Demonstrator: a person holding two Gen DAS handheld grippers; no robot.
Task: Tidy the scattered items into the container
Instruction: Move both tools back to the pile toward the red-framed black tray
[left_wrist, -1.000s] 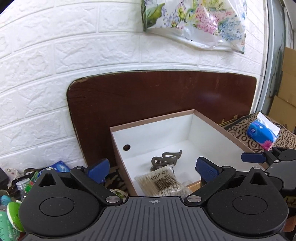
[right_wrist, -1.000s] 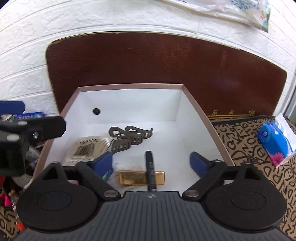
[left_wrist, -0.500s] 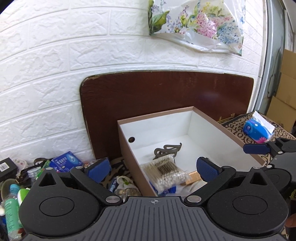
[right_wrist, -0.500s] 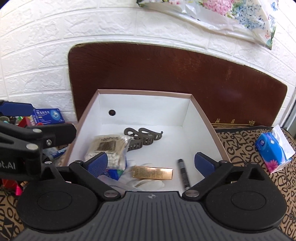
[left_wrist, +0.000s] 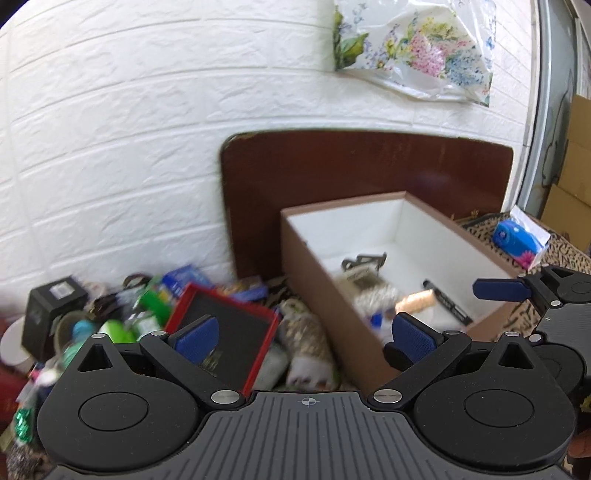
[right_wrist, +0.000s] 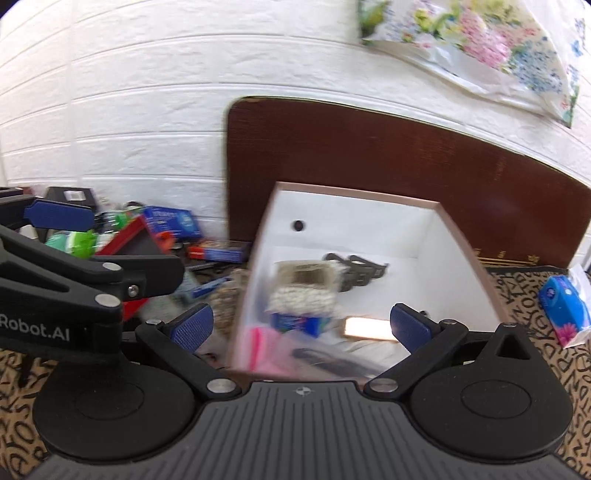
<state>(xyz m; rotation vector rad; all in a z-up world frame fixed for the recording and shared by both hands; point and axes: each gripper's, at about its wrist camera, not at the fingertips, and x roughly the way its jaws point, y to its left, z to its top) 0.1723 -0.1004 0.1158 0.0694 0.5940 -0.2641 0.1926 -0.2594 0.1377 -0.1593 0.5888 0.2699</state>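
Box (left_wrist: 325, 280) beside heaped clutter (left_wrist: 122, 317) (red-rimmed tray (left_wrist: 225, 332) nearest), both tools spread, empty.

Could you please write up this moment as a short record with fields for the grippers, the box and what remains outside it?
left gripper: open, holding nothing, aimed at the pile left of the box
right gripper: open, holding nothing, facing the box
box: open-topped, against the brown board
in box: cotton swabs, gold bar, hair clips, pen
outside, left: red-rimmed tray, blue carton, black cube
outside, right: tissue pack
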